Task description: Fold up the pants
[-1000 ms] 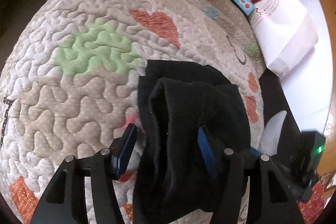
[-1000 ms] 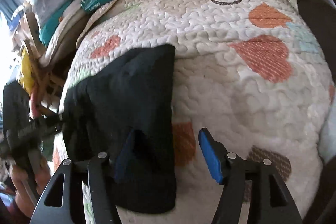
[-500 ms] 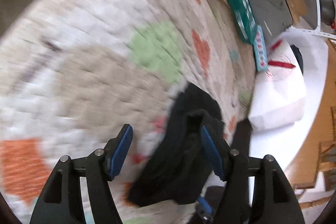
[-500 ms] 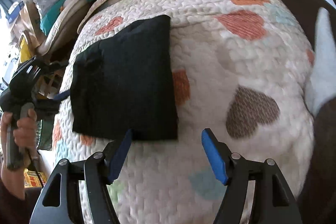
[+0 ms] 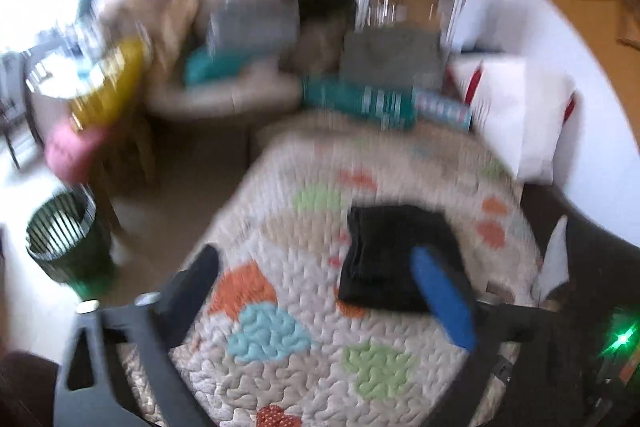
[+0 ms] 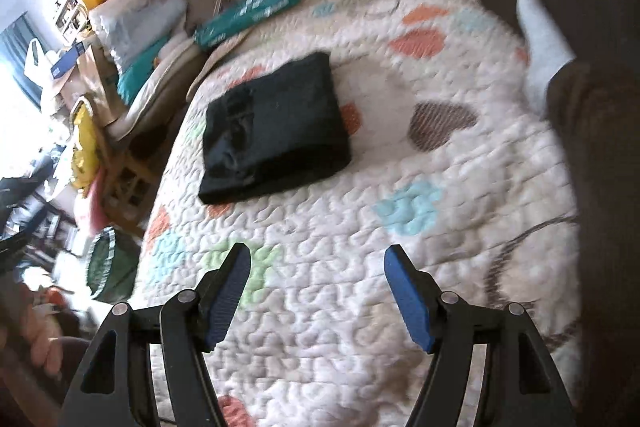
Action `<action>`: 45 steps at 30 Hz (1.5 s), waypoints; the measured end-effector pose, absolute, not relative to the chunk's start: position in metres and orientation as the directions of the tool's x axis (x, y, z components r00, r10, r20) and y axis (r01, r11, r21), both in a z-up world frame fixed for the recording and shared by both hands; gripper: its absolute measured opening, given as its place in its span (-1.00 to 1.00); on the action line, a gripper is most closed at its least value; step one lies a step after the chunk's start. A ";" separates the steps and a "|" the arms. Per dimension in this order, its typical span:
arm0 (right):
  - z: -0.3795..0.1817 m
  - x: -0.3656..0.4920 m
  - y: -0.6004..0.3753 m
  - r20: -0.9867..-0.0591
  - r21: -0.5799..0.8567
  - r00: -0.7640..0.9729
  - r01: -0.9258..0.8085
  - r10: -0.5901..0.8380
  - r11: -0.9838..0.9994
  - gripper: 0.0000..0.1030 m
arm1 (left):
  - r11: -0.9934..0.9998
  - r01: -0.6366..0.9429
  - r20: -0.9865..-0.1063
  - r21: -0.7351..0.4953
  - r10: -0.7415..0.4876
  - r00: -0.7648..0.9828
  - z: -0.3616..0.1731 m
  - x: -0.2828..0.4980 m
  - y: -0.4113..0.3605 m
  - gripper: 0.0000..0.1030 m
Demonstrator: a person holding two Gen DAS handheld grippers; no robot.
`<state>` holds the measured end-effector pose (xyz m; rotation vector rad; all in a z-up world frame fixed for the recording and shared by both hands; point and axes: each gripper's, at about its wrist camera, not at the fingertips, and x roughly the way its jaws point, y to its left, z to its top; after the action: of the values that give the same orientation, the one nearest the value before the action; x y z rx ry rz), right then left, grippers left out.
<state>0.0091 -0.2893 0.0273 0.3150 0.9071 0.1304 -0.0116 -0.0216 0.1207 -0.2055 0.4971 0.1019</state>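
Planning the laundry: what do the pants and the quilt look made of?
Pants: soft matte black fabric, likely knit or fleece; it folds thick and shows no sheen. Quilt: padded cotton-like cloth, matte, with puffy wavy stitching and printed hearts.

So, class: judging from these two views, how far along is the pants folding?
Done: the black pants lie as a compact folded rectangle on the quilt. In hand: nothing; the left tongs, whose jaws have just been opening, and the right tongs are open, clear of the cloth. Left: apparently nothing but tidying.
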 end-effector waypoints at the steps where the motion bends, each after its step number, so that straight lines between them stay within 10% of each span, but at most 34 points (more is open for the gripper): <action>1: 0.031 0.006 -0.289 -0.744 0.302 0.629 0.016 0.225 0.953 0.45 | 0.974 -0.148 -0.437 -0.169 0.060 0.898 0.127 -0.023 -0.028 1.00; 4: 0.050 -0.005 -0.287 -0.686 0.211 0.713 0.006 0.144 0.977 0.47 | 0.982 -0.154 -0.370 -0.113 0.103 0.923 0.134 -0.047 -0.046 1.00; 14: 0.058 -0.012 -0.272 -0.648 0.113 0.755 -0.035 0.100 0.993 0.54 | 0.997 -0.072 -0.663 0.033 0.076 0.745 0.069 -0.035 -0.078 1.00; 45: 0.040 -0.008 -0.248 -0.684 0.041 0.724 -0.080 0.086 0.996 0.64 | 0.994 -0.081 -0.715 0.070 0.106 0.691 0.049 -0.034 -0.084 1.00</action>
<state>-0.0076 -0.2475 0.0402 0.0086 0.7553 0.0919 -0.0340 -0.0842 0.0495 0.0335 0.8009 0.1048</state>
